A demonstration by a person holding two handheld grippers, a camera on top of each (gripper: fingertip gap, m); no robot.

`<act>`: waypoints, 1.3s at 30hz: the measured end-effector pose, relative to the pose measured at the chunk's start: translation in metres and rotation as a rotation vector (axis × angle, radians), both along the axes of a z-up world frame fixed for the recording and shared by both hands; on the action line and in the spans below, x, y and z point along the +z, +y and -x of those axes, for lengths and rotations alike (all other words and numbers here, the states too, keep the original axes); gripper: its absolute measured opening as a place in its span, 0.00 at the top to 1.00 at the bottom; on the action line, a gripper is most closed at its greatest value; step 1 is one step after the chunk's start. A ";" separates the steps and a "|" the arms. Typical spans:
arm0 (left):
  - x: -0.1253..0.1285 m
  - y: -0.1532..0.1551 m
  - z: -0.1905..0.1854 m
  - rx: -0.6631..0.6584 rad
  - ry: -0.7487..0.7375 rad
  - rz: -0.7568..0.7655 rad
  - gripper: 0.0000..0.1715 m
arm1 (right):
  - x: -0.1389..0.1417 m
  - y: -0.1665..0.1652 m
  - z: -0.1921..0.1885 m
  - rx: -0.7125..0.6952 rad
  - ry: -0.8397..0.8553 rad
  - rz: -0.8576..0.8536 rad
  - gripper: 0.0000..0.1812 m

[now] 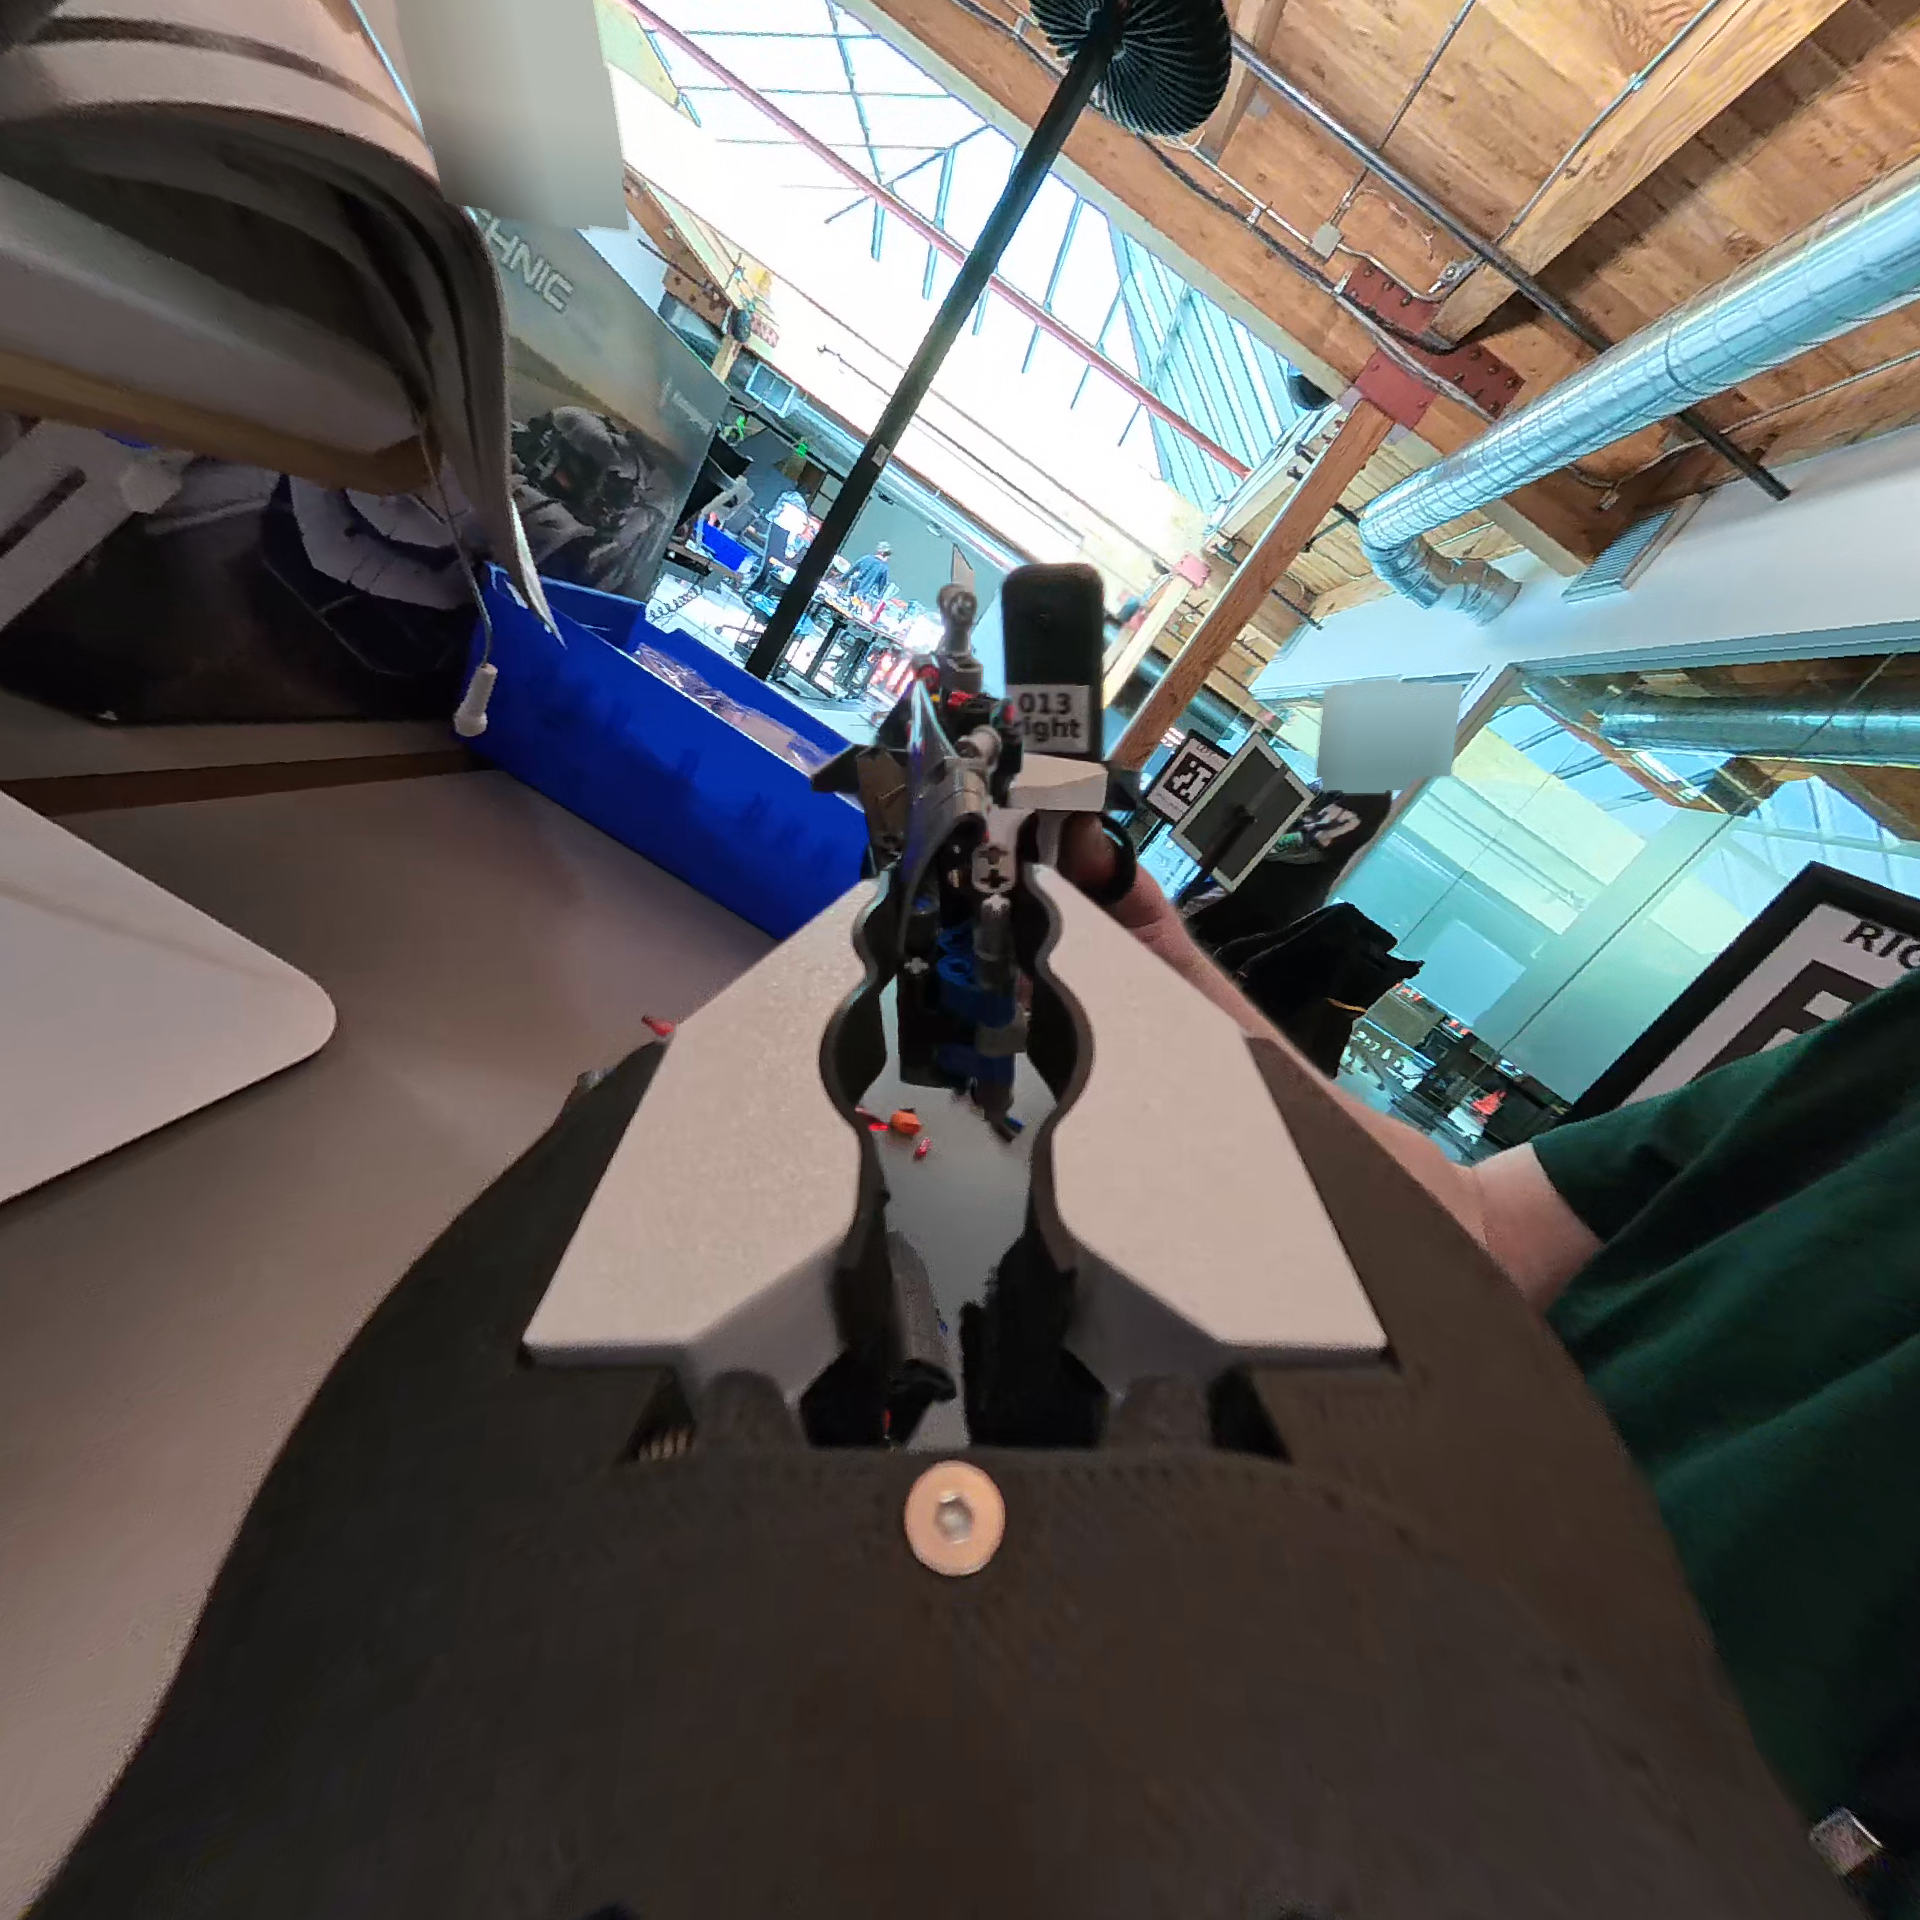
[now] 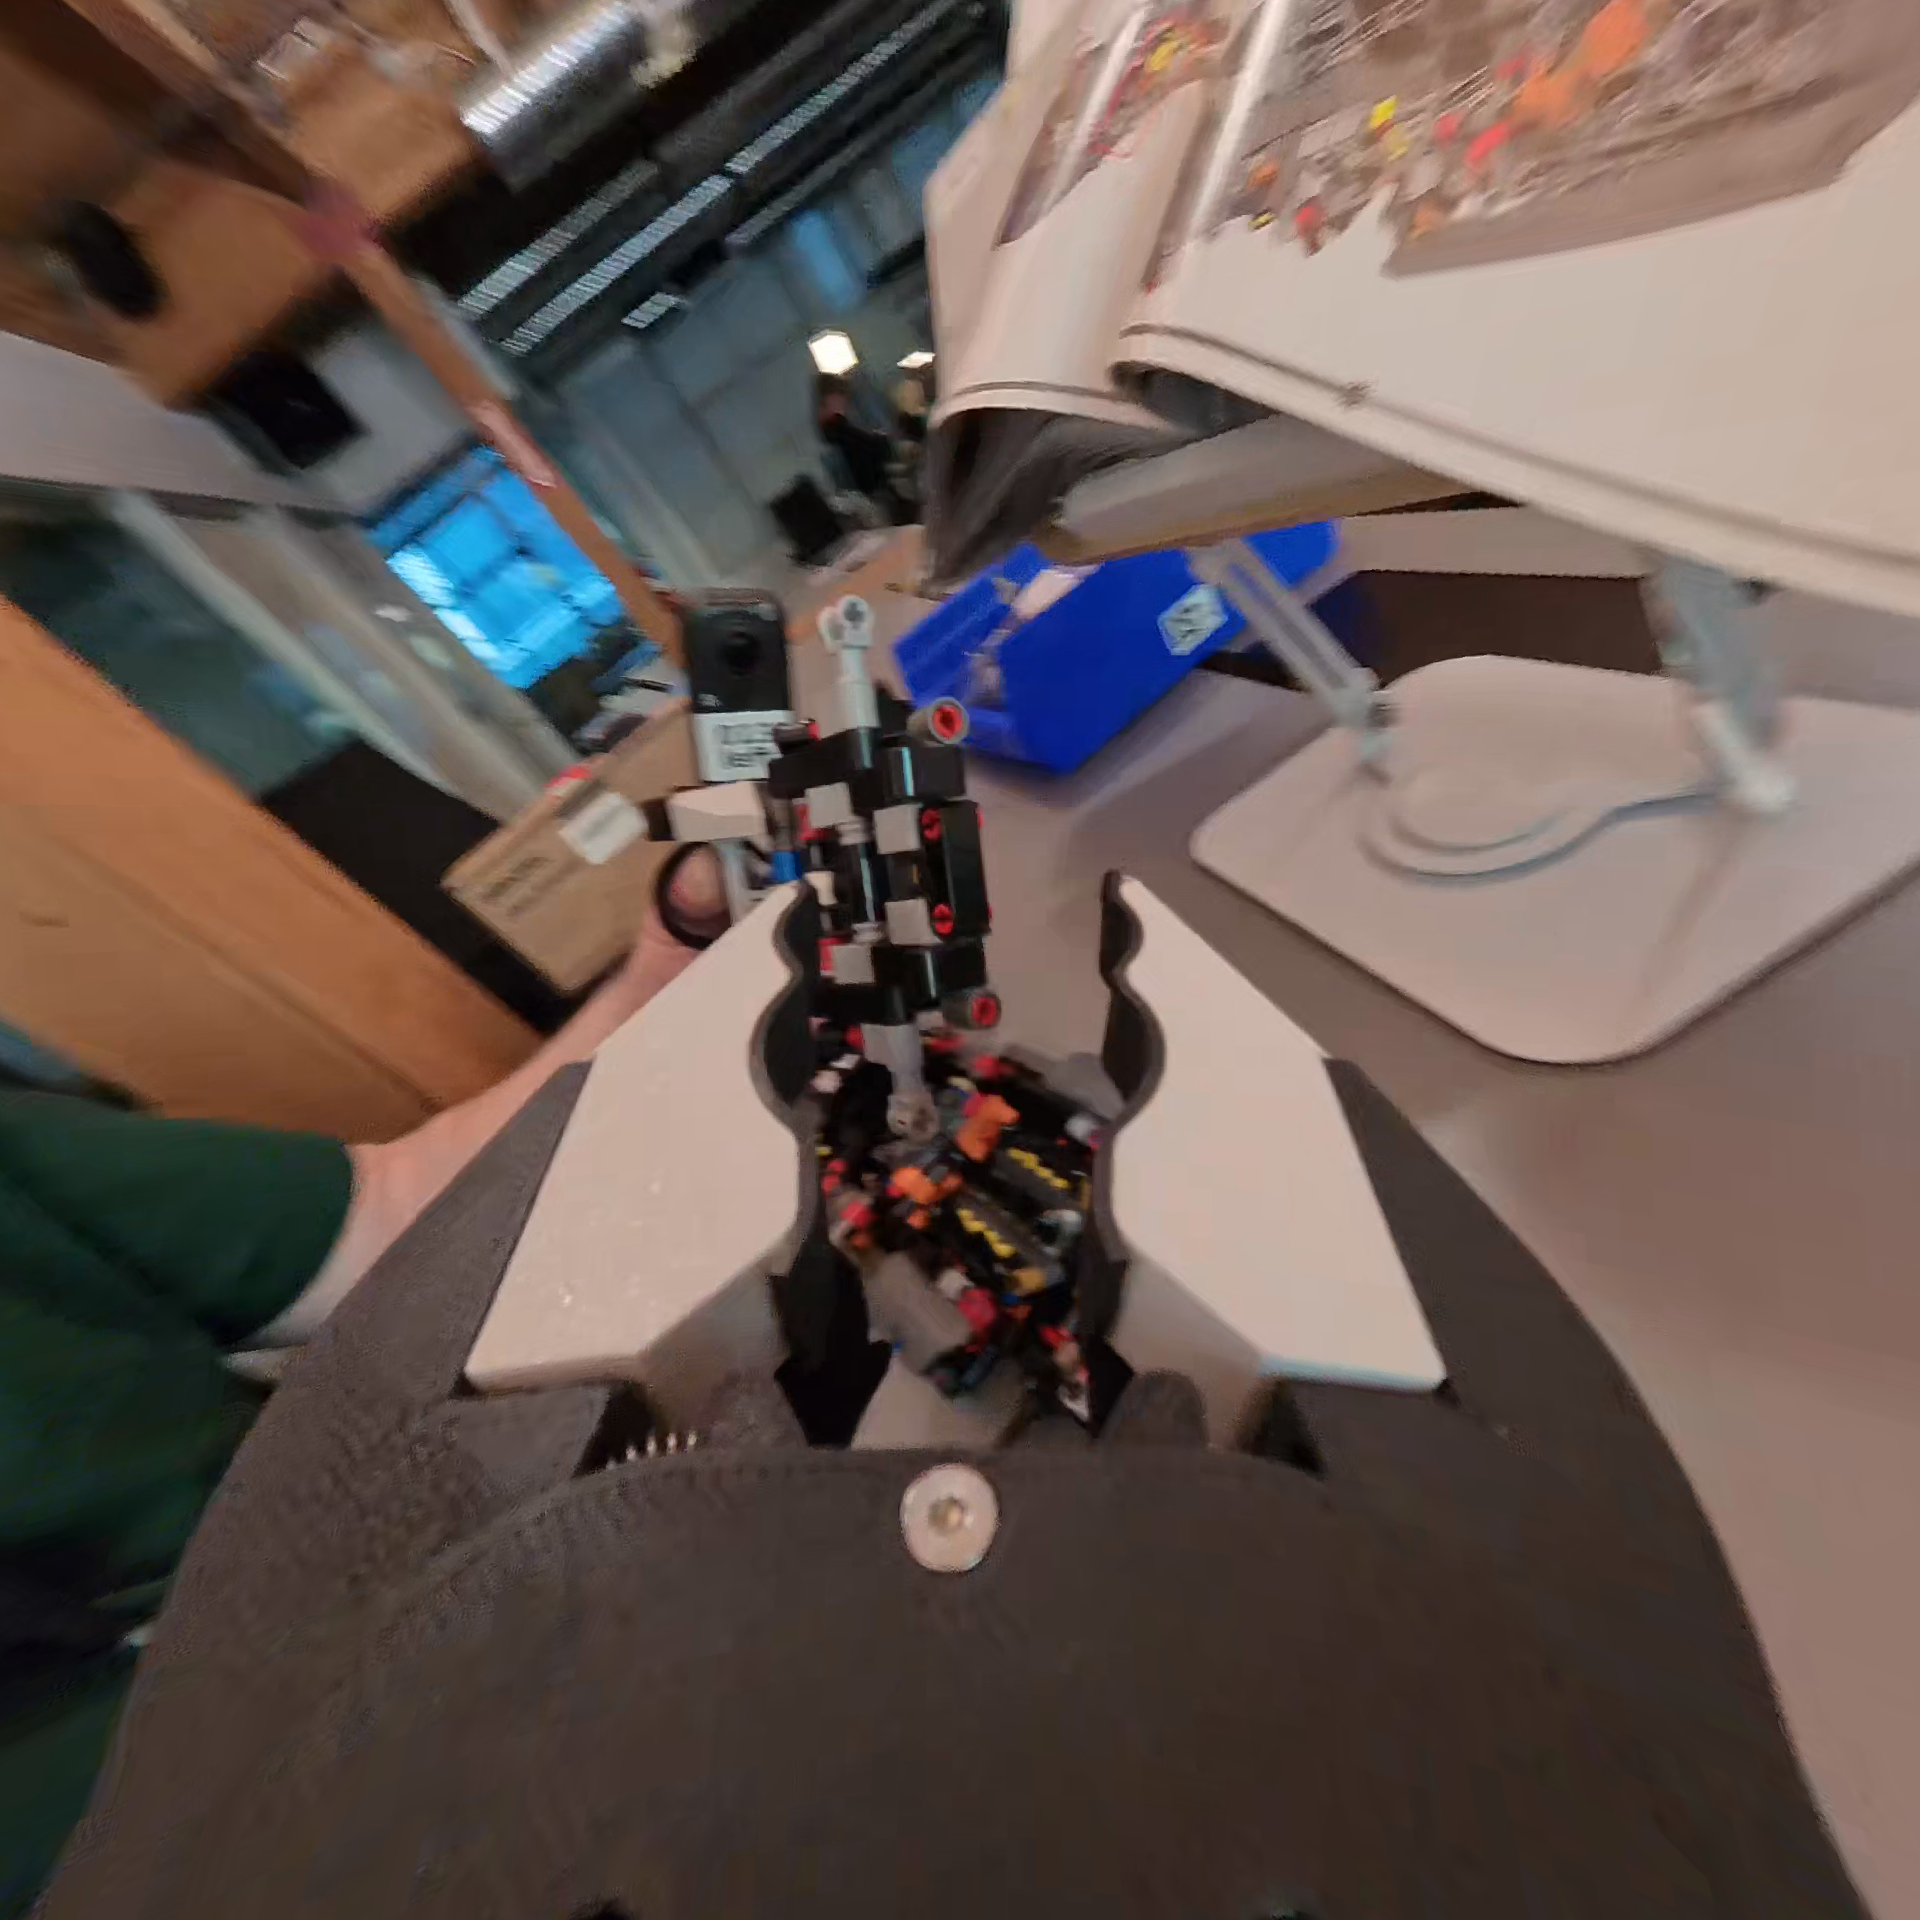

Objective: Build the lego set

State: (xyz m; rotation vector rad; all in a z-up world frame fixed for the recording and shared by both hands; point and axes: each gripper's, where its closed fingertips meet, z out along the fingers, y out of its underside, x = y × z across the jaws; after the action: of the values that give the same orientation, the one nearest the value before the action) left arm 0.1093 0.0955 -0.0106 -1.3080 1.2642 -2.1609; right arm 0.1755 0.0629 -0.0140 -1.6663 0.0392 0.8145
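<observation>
Lego assembly, black and grey with blue and red bits, sits at frame centre in both wrist views, raised off the table.

Left gripper: jaws pinched in close on the assembly's sides; gripping it. Right gripper: jaws stand wider, the assembly against the left finger with a clear gap to the right finger; cannot tell whether it grips.

In the left wrist view the opposite gripper shows beyond the assembly, upper centre, a black camera atop it, and a fingertip with a black ring just right of the assembly. Green sleeve at right edge.

Below the right jaws, lower centre: a heap of loose pieces, black, red, orange, yellow. A few small red and orange pieces lie on the grey table in the left view.

Blue bin upper centre right, behind the assembly. Open instruction booklet upper right on a white stand.
</observation>
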 end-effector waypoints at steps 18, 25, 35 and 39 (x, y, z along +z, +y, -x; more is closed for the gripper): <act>0.017 0.010 0.008 0.000 -0.083 0.020 0.68 | 0.020 0.013 0.016 0.089 0.288 -0.043 0.90; 0.007 -0.007 0.002 -0.054 -0.031 -0.002 0.65 | 0.029 0.014 0.016 0.041 0.270 -0.068 0.90; 0.008 -0.002 0.004 -0.045 -0.042 0.042 0.83 | 0.036 0.027 0.034 0.029 0.150 -0.043 0.90; 0.010 0.003 0.005 -0.021 -0.047 0.046 0.83 | 0.043 0.028 0.033 0.006 0.104 -0.055 0.84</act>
State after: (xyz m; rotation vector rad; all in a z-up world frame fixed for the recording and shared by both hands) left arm 0.1042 0.0986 -0.0009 -1.2593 1.2230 -2.2345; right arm 0.1427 0.0913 0.0288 -1.5723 0.0835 0.8988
